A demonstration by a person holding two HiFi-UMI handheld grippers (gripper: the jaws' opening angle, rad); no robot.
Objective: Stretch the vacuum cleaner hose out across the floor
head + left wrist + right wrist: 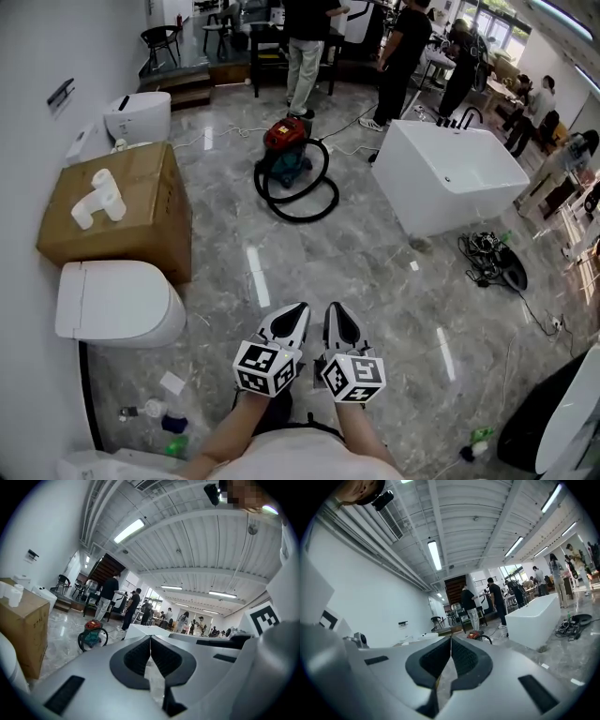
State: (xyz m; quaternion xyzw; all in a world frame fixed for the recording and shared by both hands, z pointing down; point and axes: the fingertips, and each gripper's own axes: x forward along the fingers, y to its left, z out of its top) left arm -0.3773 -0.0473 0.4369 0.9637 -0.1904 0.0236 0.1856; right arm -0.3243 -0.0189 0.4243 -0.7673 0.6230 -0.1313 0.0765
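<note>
Grey right gripper (451,641), black-padded jaws pressed together; past the tips, red vacuum cleaner (475,634) with looped black hose (489,639), left of white rectangular bathtub (534,623).

Two grippers out front, side by side, both aimed at the vacuum cleaner (284,148) and well short of it. The left gripper (300,308) has its jaws pressed together, with nothing between them. The right gripper (333,308) matches it: tips meeting, empty. Their marker cubes (265,367) sit just beside each other. The left forearm (228,433) and right forearm (363,433) run parallel behind them, bare, on the side away from the vacuum cleaner.
</note>
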